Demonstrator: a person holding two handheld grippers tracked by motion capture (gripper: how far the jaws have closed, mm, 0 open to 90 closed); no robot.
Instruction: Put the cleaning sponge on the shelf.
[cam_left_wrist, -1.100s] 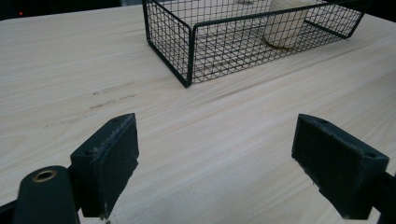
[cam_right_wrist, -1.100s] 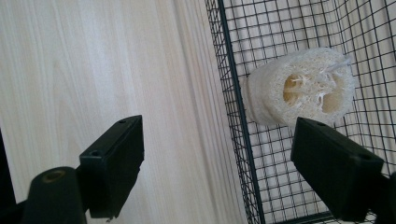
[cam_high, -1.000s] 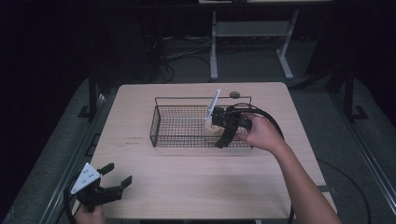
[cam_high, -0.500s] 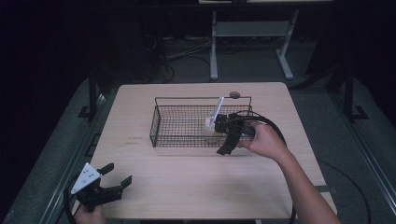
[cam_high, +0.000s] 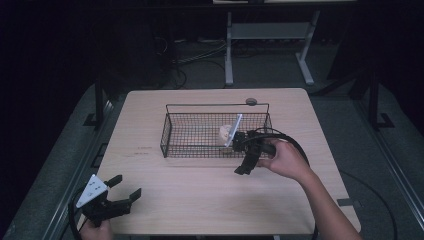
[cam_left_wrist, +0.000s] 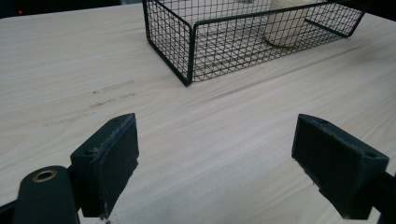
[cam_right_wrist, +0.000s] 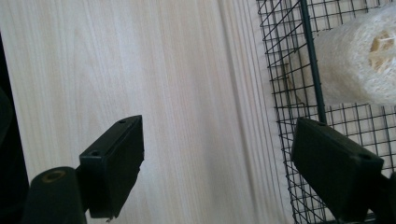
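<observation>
Pale loofah (cam_right_wrist: 359, 60) beside right gripper (cam_right_wrist: 233, 172)

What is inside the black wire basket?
Inside the wire basket sits one pale loofah sponge, near its right end. The right tongs and their grey plate cover part of that end, so anything behind them stays hidden.

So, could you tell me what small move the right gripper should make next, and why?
Probably lift the right gripper a little further clear of the basket. Its jaws are open and hold nothing, and the sponge already lies inside the basket, so the drop looks finished. The left gripper waits open near the table's front corner.
</observation>
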